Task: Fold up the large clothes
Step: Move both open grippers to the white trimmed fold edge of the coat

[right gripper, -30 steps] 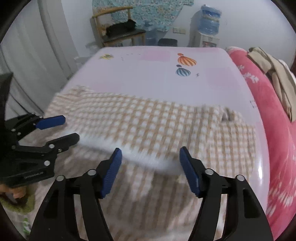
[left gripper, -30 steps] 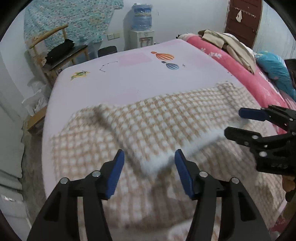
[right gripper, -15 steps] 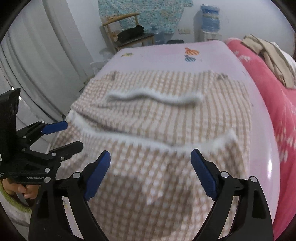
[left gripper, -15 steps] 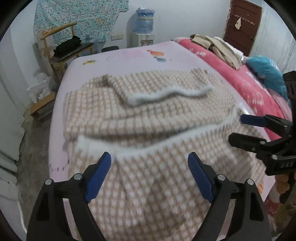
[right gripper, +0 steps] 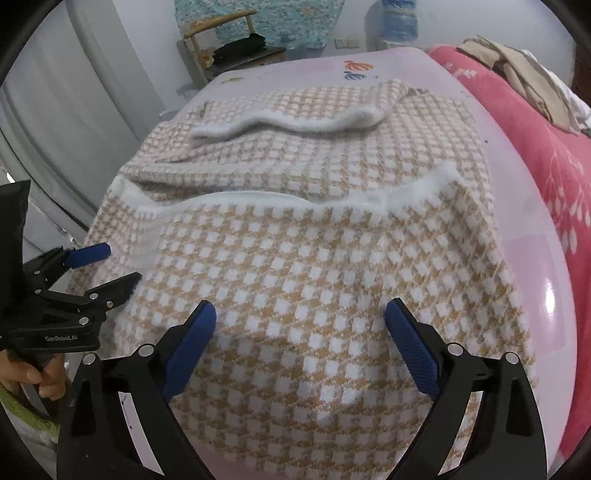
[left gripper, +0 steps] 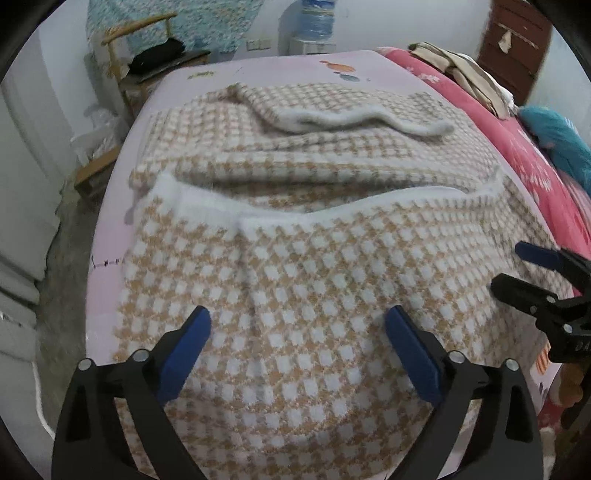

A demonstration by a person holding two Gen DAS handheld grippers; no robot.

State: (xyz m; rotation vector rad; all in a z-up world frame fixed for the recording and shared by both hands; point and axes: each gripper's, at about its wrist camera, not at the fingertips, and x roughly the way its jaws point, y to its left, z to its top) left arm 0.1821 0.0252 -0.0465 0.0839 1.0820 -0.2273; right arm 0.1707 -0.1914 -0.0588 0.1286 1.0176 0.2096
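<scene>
On the bed [left gripper: 155, 110], a large checked blanket [left gripper: 314, 277] in tan and white is lying spread over the pale pink sheet [right gripper: 528, 258]. Its far edge is folded back toward the middle, showing a thick white fleecy border [left gripper: 369, 120]. A second white border [left gripper: 332, 201] is running across the blanket nearer the cameras, where another layer is lying over the first. The near part of the blanket is draping down over the foot of the bed.

Above the near part of the blanket, the left gripper [left gripper: 297, 332] is pointing steeply down, its blue-padded jaws opening wide with nothing pressed between them. The blanket is lying under the gap, not pinched. Beside it, over the same near part of the blanket, the right gripper [right gripper: 301, 325] is pointing down too, its jaws also opening wide and holding nothing. In the right wrist view, the left gripper [right gripper: 110, 267] is showing at the blanket's left edge, with a hand [right gripper: 40, 376] wrapped around its handle. In the left wrist view, the right gripper [left gripper: 517, 267] is showing at the blanket's right edge.

To the right of the blanket, a red flowered quilt [right gripper: 535, 147] is lying along the bed, with beige clothes [right gripper: 528, 74] piled on it. Beyond the blanket's far edge, a wooden chair [left gripper: 140, 55] and a water dispenser [left gripper: 314, 26] are standing by the wall.
</scene>
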